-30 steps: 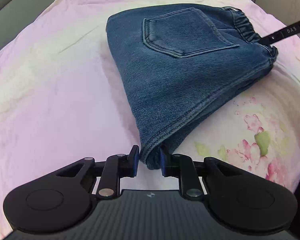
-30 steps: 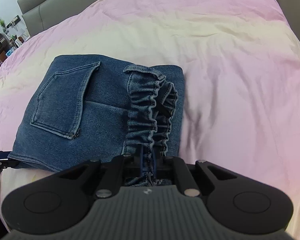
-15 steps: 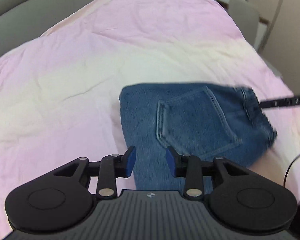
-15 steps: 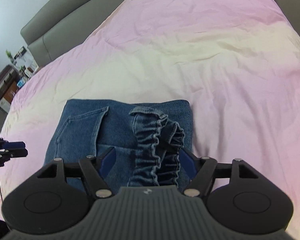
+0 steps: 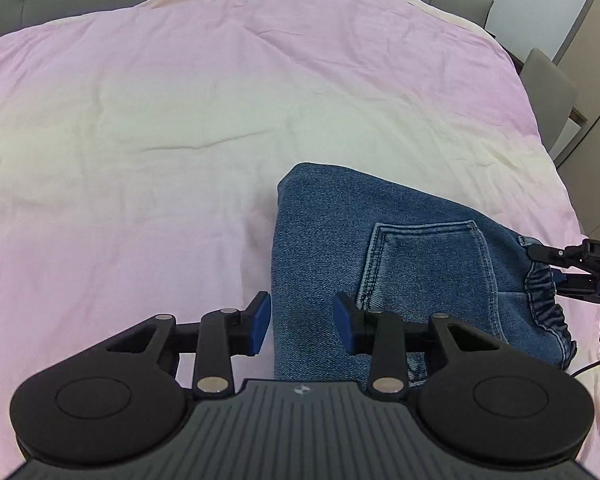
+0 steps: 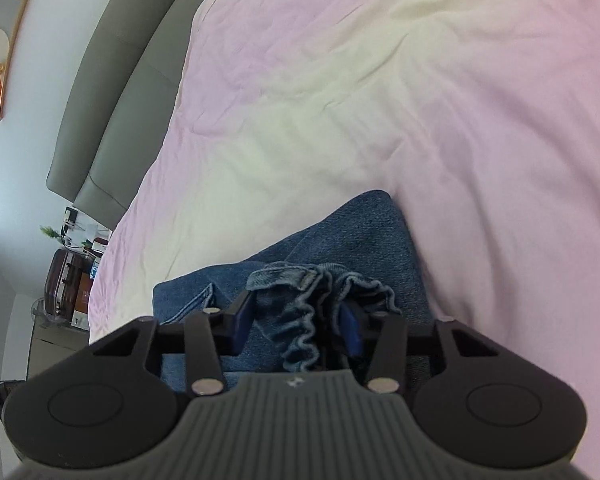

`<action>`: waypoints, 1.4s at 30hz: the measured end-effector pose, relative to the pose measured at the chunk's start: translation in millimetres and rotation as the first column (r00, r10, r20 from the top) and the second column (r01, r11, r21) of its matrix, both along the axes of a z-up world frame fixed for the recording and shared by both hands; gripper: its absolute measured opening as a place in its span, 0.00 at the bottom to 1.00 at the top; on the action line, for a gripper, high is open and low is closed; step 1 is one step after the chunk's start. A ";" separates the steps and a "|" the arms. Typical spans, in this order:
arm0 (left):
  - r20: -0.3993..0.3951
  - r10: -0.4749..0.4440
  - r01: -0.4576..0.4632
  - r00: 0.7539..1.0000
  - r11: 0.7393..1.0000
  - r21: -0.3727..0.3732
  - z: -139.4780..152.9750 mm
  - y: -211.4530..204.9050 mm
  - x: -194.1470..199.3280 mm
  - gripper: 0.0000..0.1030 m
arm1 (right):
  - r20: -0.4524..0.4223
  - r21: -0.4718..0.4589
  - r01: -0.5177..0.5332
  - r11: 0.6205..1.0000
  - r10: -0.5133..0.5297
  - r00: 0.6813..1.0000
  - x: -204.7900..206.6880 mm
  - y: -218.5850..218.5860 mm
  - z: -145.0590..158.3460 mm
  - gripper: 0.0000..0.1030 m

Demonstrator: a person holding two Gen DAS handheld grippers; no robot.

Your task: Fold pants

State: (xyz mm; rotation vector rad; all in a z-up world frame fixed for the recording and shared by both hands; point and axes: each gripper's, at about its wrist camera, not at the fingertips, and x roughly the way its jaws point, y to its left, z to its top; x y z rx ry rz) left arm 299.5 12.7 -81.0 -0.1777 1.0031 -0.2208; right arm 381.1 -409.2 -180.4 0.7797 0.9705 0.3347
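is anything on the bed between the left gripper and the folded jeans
Nothing visible. The left gripper hangs open right over the near edge of the folded jeans, only bare bedspread around. The right gripper is closing around the elastic waistband.

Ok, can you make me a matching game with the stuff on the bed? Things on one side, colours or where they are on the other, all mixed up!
Things:
1. folded jeans
2. bedspread
3. back pocket
4. elastic waistband

Descriptions:
A. pink and cream
B. stitched onto the top face of the jeans
C. blue denim, lying on the bed
D. ruffled, between the right gripper's closing pads

Pairs: 1-C, 2-A, 3-B, 4-D
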 end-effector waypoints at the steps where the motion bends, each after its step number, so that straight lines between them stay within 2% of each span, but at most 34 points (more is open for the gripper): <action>1: 0.000 0.008 -0.008 1.000 1.000 -0.006 -0.1 1.8 -0.8 0.42 | 0.023 -0.025 -0.008 1.000 0.009 1.000 -1.9 3.1 6.0 0.31; 4: 0.007 0.014 -0.014 1.000 1.000 -0.011 0.3 2.9 -4.0 0.42 | 0.116 -0.125 -0.055 0.991 0.070 0.991 -5.7 17.7 38.6 0.28; 6: 0.015 0.013 -0.013 1.000 1.000 -0.010 2.5 2.9 -5.3 0.42 | 0.174 -0.151 -0.066 0.986 0.093 0.980 -6.5 22.0 62.3 0.27; 10: 0.031 0.012 -0.011 0.999 1.000 -0.022 7.6 4.1 -8.1 0.42 | 0.204 -0.248 -0.042 0.968 0.094 0.974 0.9 19.8 85.0 0.27; 11: 0.033 0.010 -0.009 0.999 1.000 -0.024 7.6 4.0 -7.5 0.42 | 0.186 -0.253 -0.032 0.967 0.081 0.979 4.4 16.3 81.3 0.27; 13: 0.032 0.007 -0.006 0.999 1.000 -0.024 5.4 2.5 -5.3 0.42 | 0.088 -0.216 -0.031 0.976 0.052 0.995 15.1 9.4 58.3 0.27; 15: 0.019 0.014 -0.014 1.000 0.999 -0.032 2.0 0.6 -1.6 0.41 | 0.038 -0.247 -0.036 0.968 0.047 0.998 19.8 12.1 36.2 0.28; 17: 0.017 0.014 -0.013 1.000 0.999 -0.032 2.3 0.4 -0.6 0.40 | 0.032 -0.260 -0.013 0.966 0.022 0.999 21.7 11.3 28.1 0.30; 19: 0.040 0.000 0.001 0.999 1.000 -0.005 7.9 -3.3 1.7 0.40 | 0.038 -0.273 -0.005 0.962 0.016 0.999 21.1 15.4 32.9 0.35; 21: 0.079 -0.016 0.014 0.997 1.000 0.025 15.8 -8.4 6.0 0.39 | 0.081 -0.360 -0.028 0.933 0.061 0.995 13.9 27.5 48.0 0.41; 25: 0.111 -0.019 0.016 0.994 0.999 0.032 23.7 -16.8 27.0 0.35 | 0.208 -0.564 -0.017 0.826 0.162 0.965 -5.8 54.5 83.4 0.42; 26: 0.120 -0.026 0.023 0.992 0.999 0.030 24.3 -22.0 33.4 0.35 | 0.226 -0.584 -0.021 0.811 0.187 0.956 -8.5 61.9 88.1 0.41; 27: 0.130 -0.030 0.026 0.991 0.999 0.031 23.9 -26.6 38.6 0.34 | 0.237 -0.587 -0.032 0.809 0.210 0.949 -9.9 67.3 90.0 0.34; 29: 0.142 -0.035 0.028 0.989 0.999 0.045 20.0 -36.3 49.4 0.34 | 0.228 -0.591 -0.087 0.802 0.269 0.936 -9.6 75.0 86.4 0.22; 31: 0.123 -0.045 0.038 0.991 0.997 0.065 8.7 -43.9 62.7 0.29 | 0.189 -0.628 -0.105 0.771 0.282 0.941 -3.0 83.5 72.8 0.22; 33: 0.091 -0.023 0.014 0.996 0.994 0.107 -8.3 -45.9 76.2 0.25 | 0.160 -0.640 -0.105 0.762 0.265 0.951 0.4 83.2 55.9 0.22; 37: 0.002 0.012 -0.013 1.000 0.995 0.100 -45.6 -36.8 95.2 0.33 | 0.116 -0.644 -0.127 0.755 0.260 0.958 6.8 83.2 25.1 0.22; 39: -0.001 0.006 -0.006 1.000 0.992 0.127 -57.2 -38.6 96.9 0.42 | 0.106 -0.654 -0.143 0.743 0.277 0.955 8.2 84.3 19.0 0.22; 42: -0.007 0.029 -0.028 1.000 0.993 0.116 -59.0 -34.3 95.4 0.45 | 0.094 -0.669 -0.168 0.724 0.306 0.947 13.0 90.7 19.2 0.22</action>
